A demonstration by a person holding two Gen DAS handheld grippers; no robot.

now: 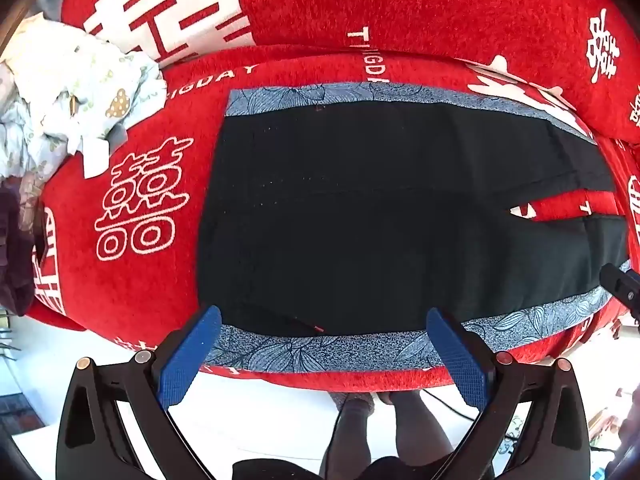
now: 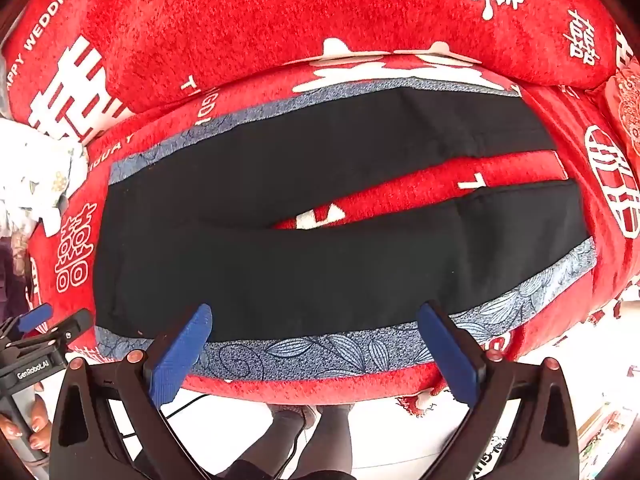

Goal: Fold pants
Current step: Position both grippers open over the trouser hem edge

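Black pants [image 1: 360, 216] with blue leaf-print side stripes lie flat on a red sofa seat [image 1: 132, 288], waist to the left, legs spread apart to the right [image 2: 320, 264]. My left gripper [image 1: 324, 320] is open and empty, hovering over the near stripe at the waist end. My right gripper [image 2: 316, 316] is open and empty, over the near stripe [image 2: 336, 350] of the near leg. The left gripper also shows at the left edge of the right wrist view [image 2: 36, 332], and a dark part of the right gripper shows at the right edge of the left wrist view.
A red backrest cushion [image 2: 280, 12] with white lettering stands behind the seat. A pale floral cloth [image 1: 68, 92] is heaped at the seat's left end. The person's legs [image 1: 360, 420] stand on a white floor in front of the sofa, with a black cable.
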